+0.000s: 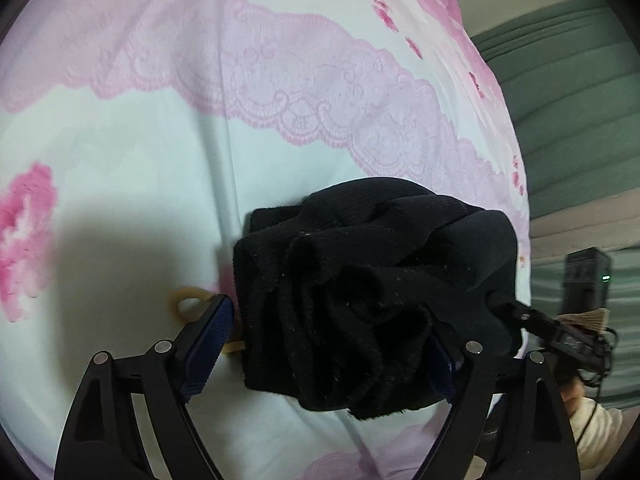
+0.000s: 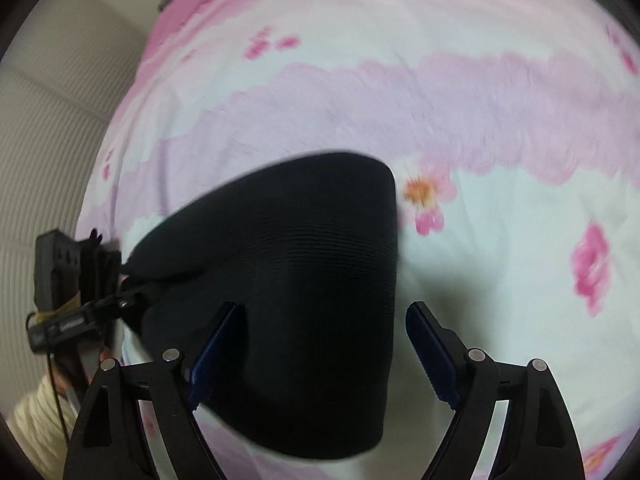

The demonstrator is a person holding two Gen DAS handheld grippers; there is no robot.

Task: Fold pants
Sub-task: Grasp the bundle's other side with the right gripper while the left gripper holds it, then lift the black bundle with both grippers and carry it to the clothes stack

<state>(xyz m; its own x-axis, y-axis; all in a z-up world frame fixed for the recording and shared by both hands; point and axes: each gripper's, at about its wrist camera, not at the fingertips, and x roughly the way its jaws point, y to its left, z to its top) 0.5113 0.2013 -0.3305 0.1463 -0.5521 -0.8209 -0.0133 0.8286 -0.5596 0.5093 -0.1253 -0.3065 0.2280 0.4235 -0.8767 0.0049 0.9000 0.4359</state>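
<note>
The black pants (image 1: 360, 304) lie in a folded, bunched bundle on a bed sheet with pink flowers (image 1: 160, 184). My left gripper (image 1: 332, 340) is open, its blue pads either side of the bundle's near end; the right pad is partly hidden by cloth. In the right wrist view the pants (image 2: 304, 288) show a smooth ribbed surface. My right gripper (image 2: 320, 344) is open above them, left pad over the cloth, right pad over the sheet (image 2: 500, 240). The right gripper (image 1: 560, 336) also shows in the left wrist view, touching the bundle's right side.
A tan rubber band (image 1: 188, 302) lies on the sheet left of the bundle. The bed edge runs down the right, with green fabric (image 1: 580, 100) beyond. In the right wrist view a pale ribbed wall (image 2: 48, 160) is on the left, and the other gripper (image 2: 72, 312) too.
</note>
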